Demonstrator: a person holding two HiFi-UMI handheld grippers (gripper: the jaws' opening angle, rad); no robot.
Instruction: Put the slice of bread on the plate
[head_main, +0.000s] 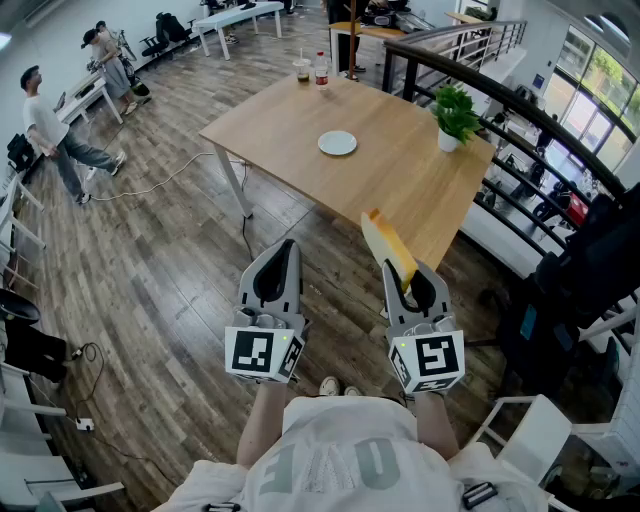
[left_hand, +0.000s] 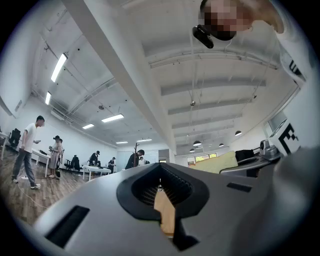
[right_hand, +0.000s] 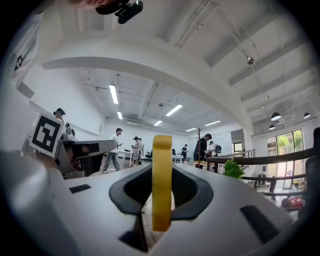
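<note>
A yellow slice of bread (head_main: 388, 245) stands on edge in my right gripper (head_main: 408, 282), which is shut on its lower part. In the right gripper view the bread (right_hand: 162, 175) rises as a narrow upright strip between the two pads. The white plate (head_main: 337, 143) lies bare near the middle of the wooden table (head_main: 400, 180), well ahead of both grippers. My left gripper (head_main: 279, 268) hangs level with the right one over the floor, its jaws together with nothing in them. In the left gripper view, the left gripper (left_hand: 161, 186) shows only a thin slit, with the bread (left_hand: 217, 162) off to the right.
On the table stand a potted plant (head_main: 456, 117) at the right edge and a cup (head_main: 302, 70) with a bottle (head_main: 321, 70) at the far corner. A dark railing (head_main: 520, 110) runs along the right. People (head_main: 50, 130) stand at far left; a cable (head_main: 170, 180) crosses the floor.
</note>
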